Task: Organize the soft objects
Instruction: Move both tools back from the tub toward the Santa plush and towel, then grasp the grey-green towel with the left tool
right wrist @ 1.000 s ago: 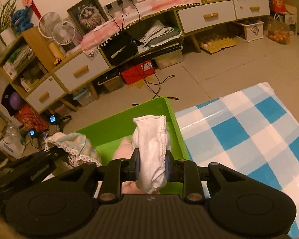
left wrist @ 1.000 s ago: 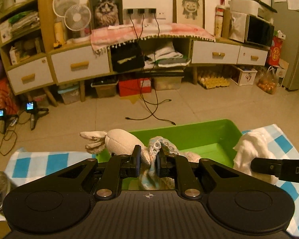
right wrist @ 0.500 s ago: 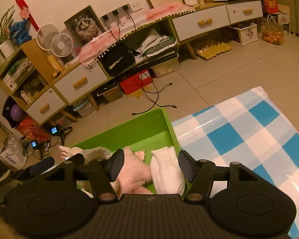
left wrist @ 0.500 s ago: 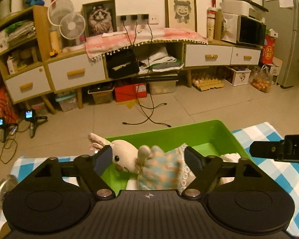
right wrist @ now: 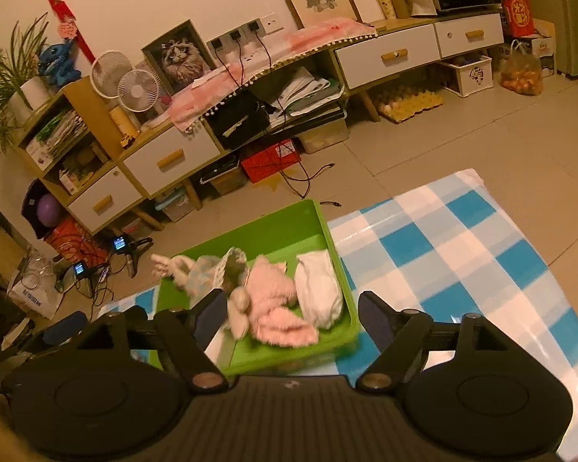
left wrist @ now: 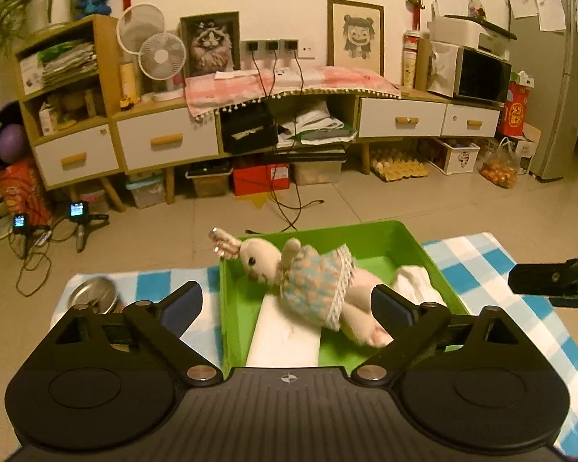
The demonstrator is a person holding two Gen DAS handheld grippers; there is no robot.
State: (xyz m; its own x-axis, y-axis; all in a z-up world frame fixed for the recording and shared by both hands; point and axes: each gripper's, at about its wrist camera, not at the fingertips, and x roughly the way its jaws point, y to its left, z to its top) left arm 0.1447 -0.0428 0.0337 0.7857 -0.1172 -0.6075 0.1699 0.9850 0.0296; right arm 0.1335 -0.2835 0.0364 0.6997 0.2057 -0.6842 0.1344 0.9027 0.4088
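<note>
A green bin (left wrist: 385, 238) stands on the checked tablecloth. In it lie a cream plush rabbit (left wrist: 262, 260) in a blue-and-peach dress, a pink plush (right wrist: 277, 300), a rolled white cloth (right wrist: 320, 288) and a flat white sheet (left wrist: 285, 331). My left gripper (left wrist: 287, 302) hovers above and behind the rabbit. Its jaws are opening wide and touch nothing. My right gripper (right wrist: 293, 308) hangs over the bin's near right part, above the pink plush and white cloth. Its jaws are also opening and hold nothing. One right fingertip (left wrist: 551, 283) shows at the left wrist view's right edge.
A round metal tin (left wrist: 92, 294) sits on the blue-and-white checked tablecloth (right wrist: 462, 254) left of the bin. The cloth stretches wide to the bin's right. Beyond the table's far edge is tiled floor with cables, and a long low cabinet (left wrist: 165, 142) along the wall.
The left gripper opened and let the rabbit drop into the bin. The right gripper opened and released the white cloth there. Both grippers rose and drew back from the bin.
</note>
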